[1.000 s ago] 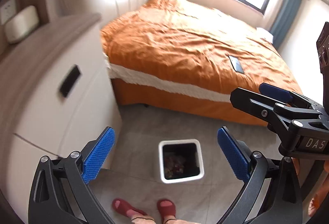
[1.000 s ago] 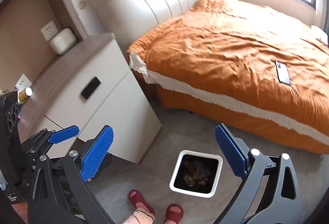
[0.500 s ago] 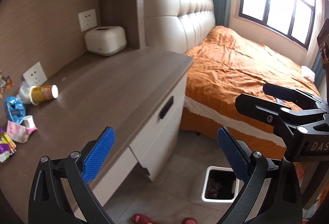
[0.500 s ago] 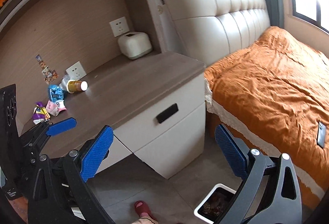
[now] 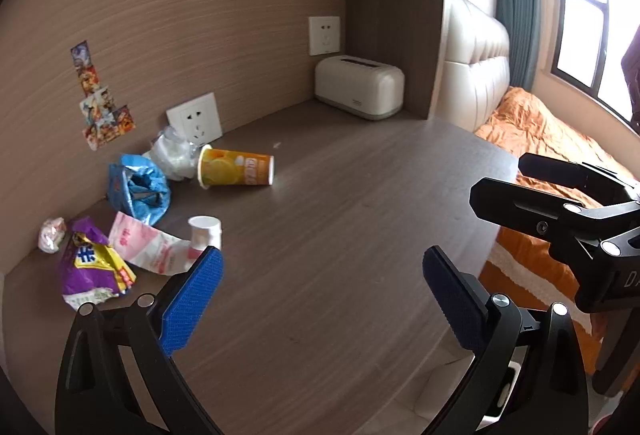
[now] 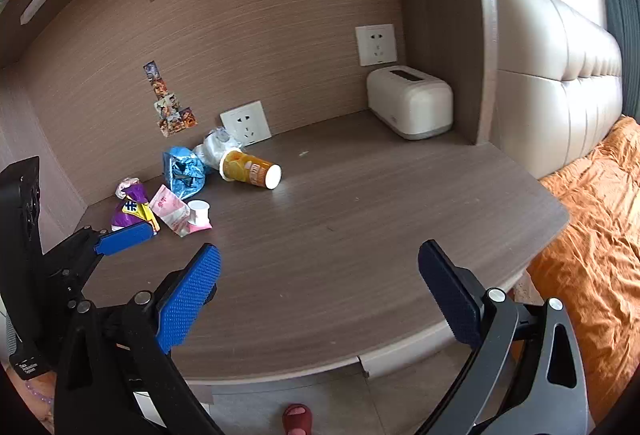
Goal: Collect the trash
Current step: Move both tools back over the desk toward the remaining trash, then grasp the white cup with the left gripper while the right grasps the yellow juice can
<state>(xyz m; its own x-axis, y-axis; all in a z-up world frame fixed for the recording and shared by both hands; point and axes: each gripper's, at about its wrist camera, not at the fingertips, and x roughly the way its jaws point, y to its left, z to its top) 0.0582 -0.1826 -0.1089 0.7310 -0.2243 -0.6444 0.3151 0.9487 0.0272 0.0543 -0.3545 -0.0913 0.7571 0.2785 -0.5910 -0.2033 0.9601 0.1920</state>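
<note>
Trash lies at the back left of the wooden desk (image 5: 340, 255): a tipped orange cup (image 5: 236, 167), a blue crumpled bag (image 5: 138, 187), a clear plastic wad (image 5: 172, 153), a pink wrapper (image 5: 148, 247), a small white cup (image 5: 205, 231), a purple-yellow snack bag (image 5: 90, 267) and a small paper ball (image 5: 51, 234). The same pile shows in the right wrist view, with the orange cup (image 6: 252, 171) and purple bag (image 6: 130, 213). My left gripper (image 5: 320, 287) is open and empty above the desk, right of the pile. My right gripper (image 6: 320, 283) is open and empty over the desk's front.
A cream tissue box (image 5: 358, 87) stands at the desk's back right corner. Wall sockets (image 5: 195, 119) sit behind the trash. An orange bed (image 6: 600, 235) lies to the right. The white bin's rim (image 5: 506, 387) peeks below the desk edge.
Both grippers swung up and left from the floor bin and bed toward the desk, and the trash pile has come closer. Both stayed open.
</note>
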